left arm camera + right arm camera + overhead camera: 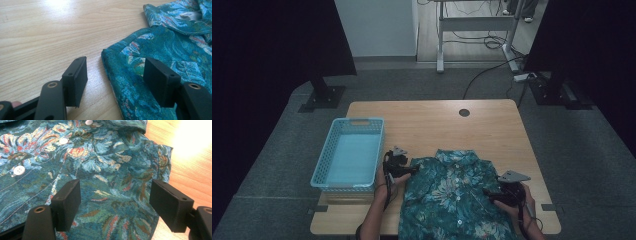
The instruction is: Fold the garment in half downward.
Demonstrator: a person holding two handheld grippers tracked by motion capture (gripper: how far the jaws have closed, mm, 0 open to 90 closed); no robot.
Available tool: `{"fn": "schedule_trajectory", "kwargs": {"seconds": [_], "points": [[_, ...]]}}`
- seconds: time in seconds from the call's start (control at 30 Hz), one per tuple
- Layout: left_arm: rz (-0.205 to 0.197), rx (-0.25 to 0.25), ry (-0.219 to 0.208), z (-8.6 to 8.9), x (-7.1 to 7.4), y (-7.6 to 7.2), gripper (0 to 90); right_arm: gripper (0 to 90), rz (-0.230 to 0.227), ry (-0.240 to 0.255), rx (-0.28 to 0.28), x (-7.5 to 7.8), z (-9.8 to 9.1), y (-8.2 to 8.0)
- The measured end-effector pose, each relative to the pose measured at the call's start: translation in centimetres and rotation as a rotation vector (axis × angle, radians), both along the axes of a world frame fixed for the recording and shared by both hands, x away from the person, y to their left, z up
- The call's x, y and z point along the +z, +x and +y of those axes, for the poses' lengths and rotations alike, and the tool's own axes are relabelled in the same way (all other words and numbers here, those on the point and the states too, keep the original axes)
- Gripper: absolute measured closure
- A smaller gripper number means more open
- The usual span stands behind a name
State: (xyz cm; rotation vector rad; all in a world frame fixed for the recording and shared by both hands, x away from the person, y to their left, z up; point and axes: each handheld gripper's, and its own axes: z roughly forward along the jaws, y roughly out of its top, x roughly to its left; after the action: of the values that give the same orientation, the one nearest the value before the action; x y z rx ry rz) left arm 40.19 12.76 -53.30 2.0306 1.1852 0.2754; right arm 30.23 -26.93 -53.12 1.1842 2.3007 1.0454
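With the floral shirt [455,197] lying buttoned and face up on the surface just right of the blue basket [348,153], both tongs, left [414,170] and right [486,191], gape empty at its folded side edges, so each should straddle its hem fully before pinching

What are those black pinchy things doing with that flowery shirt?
A person holds a hand-held gripper in each hand over a teal floral button-up shirt lying flat on the light wooden table. The left hand-held gripper straddles the shirt's edge, jaws open. The right hand-held gripper hovers open over the other side. A light blue plastic basket sits beside.
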Motion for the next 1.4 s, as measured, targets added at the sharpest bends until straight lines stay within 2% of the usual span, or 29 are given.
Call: {"fn": "schedule_trajectory", "kwargs": {"seconds": [0.03,0.2,0.33,0.43,0.57,0.77,0.97,1.13,1.33,1.4], "points": [[0.004,-0.008,-0.008,0.0,0.0,0.0,36.1,25.7,-0.002,0.0,0.002,0.0,0.0,0.0],[0.014,-0.015,0.009,-0.4,0.1,0.4,36.1,25.7,-0.004,0.011,-0.005,0.2,-0.1,-0.1],[-0.004,-0.044,0.022,-0.9,0.0,0.5,39.2,25.9,-0.003,0.013,-0.002,0.2,-0.1,-0.1],[-0.034,-0.06,0.044,-1.3,-0.1,0.3,47.0,26.4,0.0,0.012,0.001,0.1,-0.1,-0.1],[-0.07,-0.058,0.081,-1.5,-0.1,0.0,63.2,26.9,0.001,0.01,0.004,0.1,0.0,-0.1],[-0.095,-0.08,0.093,-1.8,-0.2,-0.5,81.2,27.3,0.001,0.011,0.003,0.1,-0.1,-0.1],[-0.099,-0.1,0.107,-2.1,-0.1,-0.7,87.3,27.6,-0.001,0.016,-0.005,0.1,-0.3,-0.1],[-0.103,-0.097,0.068,-1.8,0.2,-0.8,87.7,27.7,-0.01,0.022,-0.012,0.3,-0.6,-0.1],[-0.129,-0.096,0.027,-1.3,1.2,-1.0,87.8,28.2,-0.028,0.035,-0.01,0.7,-0.9,-0.2],[-0.138,-0.098,0.016,-1.2,1.6,-1.1,87.9,31.3,-0.038,0.038,0.001,1.0,-0.8,-0.2]]}}
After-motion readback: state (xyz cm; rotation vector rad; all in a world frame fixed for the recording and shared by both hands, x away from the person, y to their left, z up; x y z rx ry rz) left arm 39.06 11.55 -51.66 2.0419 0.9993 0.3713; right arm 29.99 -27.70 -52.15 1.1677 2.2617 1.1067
